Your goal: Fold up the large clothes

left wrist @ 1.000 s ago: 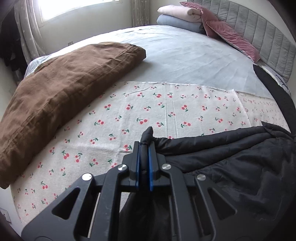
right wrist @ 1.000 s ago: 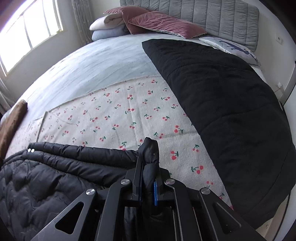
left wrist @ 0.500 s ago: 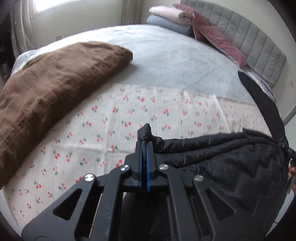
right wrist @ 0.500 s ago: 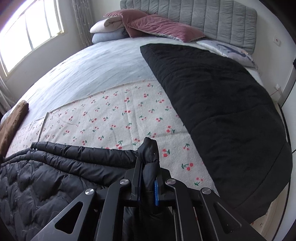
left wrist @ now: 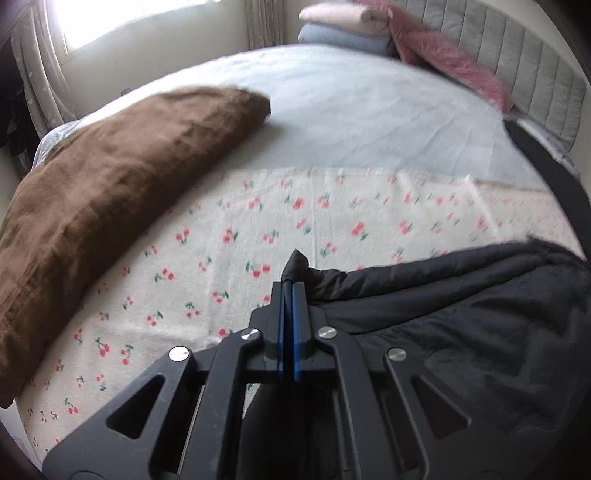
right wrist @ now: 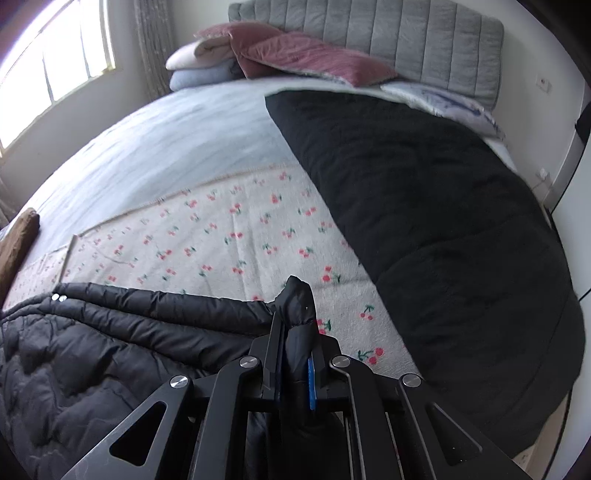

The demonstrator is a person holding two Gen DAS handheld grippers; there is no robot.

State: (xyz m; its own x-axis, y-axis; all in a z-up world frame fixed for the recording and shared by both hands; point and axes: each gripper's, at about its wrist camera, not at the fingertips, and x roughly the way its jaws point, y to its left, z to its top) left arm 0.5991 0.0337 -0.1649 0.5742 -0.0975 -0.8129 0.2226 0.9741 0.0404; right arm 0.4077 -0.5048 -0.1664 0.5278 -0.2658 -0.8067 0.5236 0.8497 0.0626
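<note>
A black quilted jacket (left wrist: 461,332) lies on a cherry-print cloth (left wrist: 295,229) on the bed. In the left wrist view my left gripper (left wrist: 289,291) is shut on one end of the jacket's edge, a bunch of black fabric sticking out past the blue pads. The same jacket (right wrist: 92,354) fills the lower left of the right wrist view, with two snap studs near its fold. My right gripper (right wrist: 295,325) is shut on the other end of that edge, a thick roll of fabric pinched between its fingers. The edge runs taut between the two grippers.
A brown folded blanket (left wrist: 110,192) lies along the bed's left side. A black quilt (right wrist: 443,229) covers the right side. Folded pink and blue bedding (left wrist: 347,26), dark pink cushions (right wrist: 314,59) and a grey padded headboard (right wrist: 388,33) stand at the far end. A window (right wrist: 44,74) is at left.
The left gripper has shifted across the bed with the jacket edge, and its view is blurred by motion. The right gripper has stayed about where it was, still pinching fabric.
</note>
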